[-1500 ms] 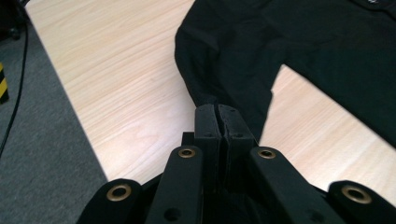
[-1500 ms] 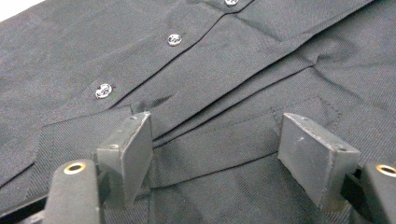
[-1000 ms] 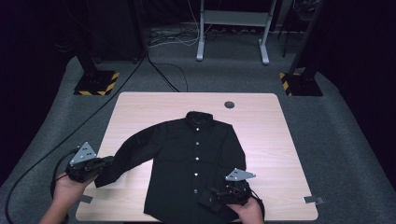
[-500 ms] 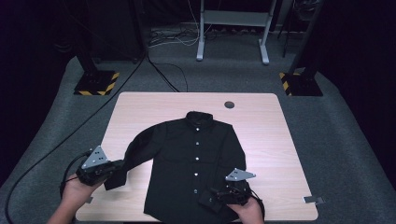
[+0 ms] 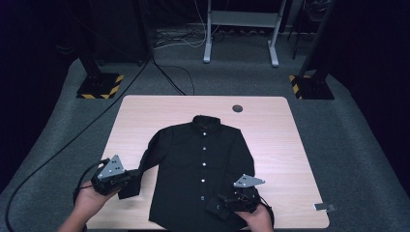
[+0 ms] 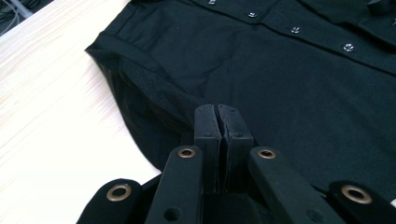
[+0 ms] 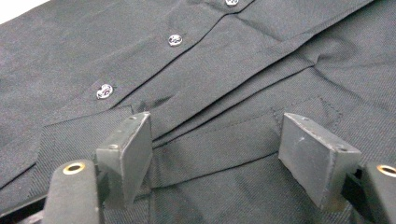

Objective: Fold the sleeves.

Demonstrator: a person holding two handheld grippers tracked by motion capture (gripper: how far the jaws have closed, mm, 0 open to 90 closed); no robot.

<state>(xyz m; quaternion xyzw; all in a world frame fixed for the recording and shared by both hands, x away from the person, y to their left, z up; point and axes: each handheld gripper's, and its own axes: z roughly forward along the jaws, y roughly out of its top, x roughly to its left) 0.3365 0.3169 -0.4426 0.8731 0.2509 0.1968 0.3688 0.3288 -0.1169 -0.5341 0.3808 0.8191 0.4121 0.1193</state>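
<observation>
A black button-up shirt (image 5: 200,164) lies flat on the wooden table (image 5: 270,125), front up, collar at the far side. My left gripper (image 5: 130,183) is at the shirt's left side, shut on the end of the left sleeve (image 5: 145,162), which runs from the shoulder down to it. In the left gripper view the left gripper (image 6: 217,116) has its pads pressed together with sleeve cloth (image 6: 154,93) pinched in them. My right gripper (image 5: 220,207) rests on the lower front of the shirt. There the right gripper (image 7: 215,135) stands open, its pads apart on the cloth beside the button strip (image 7: 173,39).
A round dark grommet (image 5: 237,108) sits in the table's far edge region. A small grey piece (image 5: 323,207) lies at the front right corner. On the floor beyond are striped stand bases (image 5: 99,87) (image 5: 312,87), cables and a metal frame (image 5: 239,29).
My left gripper has moved right, toward the shirt body, carrying the sleeve end with it so the sleeve hangs closer in. The right gripper has stayed put.
</observation>
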